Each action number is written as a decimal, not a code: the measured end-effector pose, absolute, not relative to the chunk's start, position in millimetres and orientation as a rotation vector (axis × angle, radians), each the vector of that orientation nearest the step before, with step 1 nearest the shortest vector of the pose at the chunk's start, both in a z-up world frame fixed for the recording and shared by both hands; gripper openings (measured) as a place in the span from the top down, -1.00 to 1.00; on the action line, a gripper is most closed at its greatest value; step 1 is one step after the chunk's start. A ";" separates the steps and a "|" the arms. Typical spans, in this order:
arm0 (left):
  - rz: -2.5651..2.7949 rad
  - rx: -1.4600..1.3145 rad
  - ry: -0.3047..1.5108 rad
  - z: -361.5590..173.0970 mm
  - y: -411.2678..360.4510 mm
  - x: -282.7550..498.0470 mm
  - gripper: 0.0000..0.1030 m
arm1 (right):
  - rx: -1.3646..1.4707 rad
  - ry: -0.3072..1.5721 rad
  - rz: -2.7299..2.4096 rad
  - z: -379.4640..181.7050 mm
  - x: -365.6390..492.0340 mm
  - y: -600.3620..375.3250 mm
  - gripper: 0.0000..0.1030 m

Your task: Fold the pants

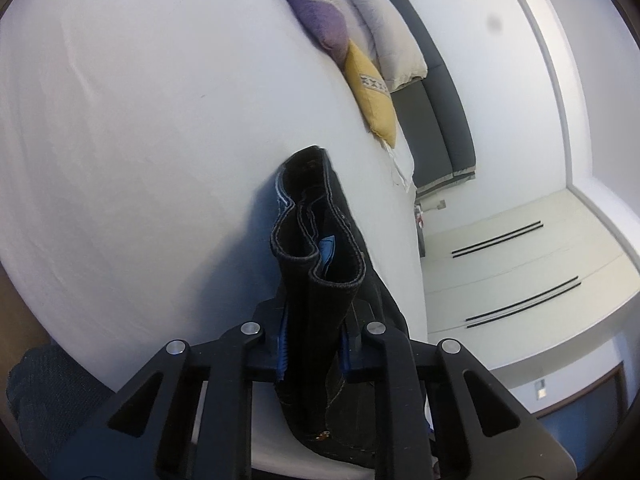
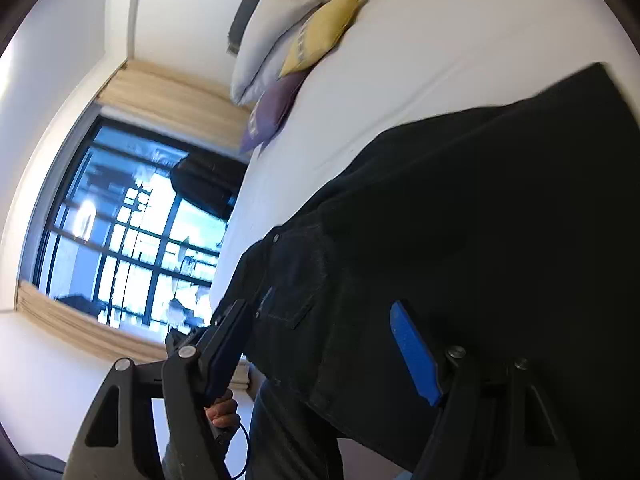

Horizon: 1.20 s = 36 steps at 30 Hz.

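Observation:
The black pants (image 2: 460, 216) lie on a white bed (image 2: 440, 60), filling the right half of the right wrist view. My right gripper (image 2: 324, 344) is open, its blue-padded fingers (image 2: 414, 352) spread wide over the waist end near a pocket, holding nothing. In the left wrist view my left gripper (image 1: 312, 348) is shut on a bunched, doubled fold of the pants (image 1: 316, 240), with the hem edges standing up past the fingertips above the bed (image 1: 140, 140).
A yellow cushion (image 1: 370, 96), a purple cushion (image 1: 316, 12) and white pillows (image 1: 384, 28) lie at the head of the bed by a grey headboard (image 1: 440, 112). A large window (image 2: 132, 232) and a person's hand (image 2: 222, 410) show in the right wrist view.

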<state>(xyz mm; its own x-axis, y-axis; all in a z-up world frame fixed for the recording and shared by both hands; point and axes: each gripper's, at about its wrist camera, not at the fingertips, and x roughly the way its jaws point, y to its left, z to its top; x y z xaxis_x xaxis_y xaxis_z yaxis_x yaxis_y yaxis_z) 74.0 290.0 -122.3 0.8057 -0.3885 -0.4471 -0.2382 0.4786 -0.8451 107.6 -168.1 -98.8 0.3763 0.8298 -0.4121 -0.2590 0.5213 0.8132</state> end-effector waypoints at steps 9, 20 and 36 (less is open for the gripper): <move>-0.130 -0.947 0.645 -73.0 273.4 70.0 0.70 | 0.633 1.041 0.792 -107.5 116.8 -149.9 -0.39; -0.412 -0.515 0.656 22.4 122.7 89.4 0.70 | 0.964 0.928 0.850 -78.9 124.0 -225.5 -0.66; -0.662 -0.096 0.866 -36.2 -75.5 66.8 0.70 | 1.107 0.950 0.798 -102.2 130.6 -294.2 -0.77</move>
<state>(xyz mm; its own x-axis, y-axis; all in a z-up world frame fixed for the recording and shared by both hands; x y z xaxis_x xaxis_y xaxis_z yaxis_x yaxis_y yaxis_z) 66.8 -75.5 -36.2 0.4629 -0.5748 -0.6748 0.4998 0.7979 -0.3368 130.6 -294.2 -102.2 0.3923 0.8931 -0.2199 -0.0623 0.2643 0.9624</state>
